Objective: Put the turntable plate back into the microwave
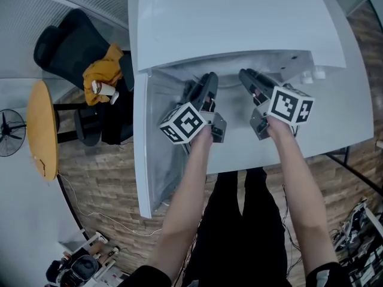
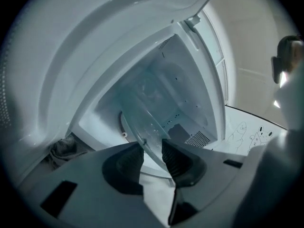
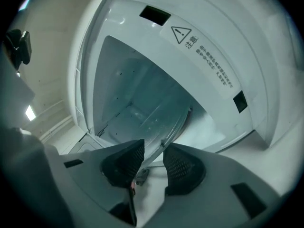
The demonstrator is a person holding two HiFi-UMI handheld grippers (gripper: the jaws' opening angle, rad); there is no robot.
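Note:
The white microwave (image 1: 239, 23) stands on a white table with its door (image 1: 142, 154) swung open to the left. The clear glass turntable plate (image 2: 152, 113) lies inside the cavity, and its near rim runs between the jaws of both grippers. My left gripper (image 2: 153, 148) reaches into the left half of the opening (image 1: 208, 82); its jaws stand a little apart around the rim, and I see no pad pressing on it. My right gripper (image 3: 153, 148) reaches in on the right (image 1: 248, 79), and the plate (image 3: 161, 113) runs through its open gap in the same way.
The cavity's back wall has vent holes (image 2: 197, 137). A warning label (image 3: 209, 56) sits on the microwave's upper frame. A dark chair with a yellow cloth (image 1: 103, 70), a round wooden table (image 1: 42, 127) and a fan (image 1: 9, 130) stand to the left. Small white objects (image 1: 314, 75) lie beside the microwave.

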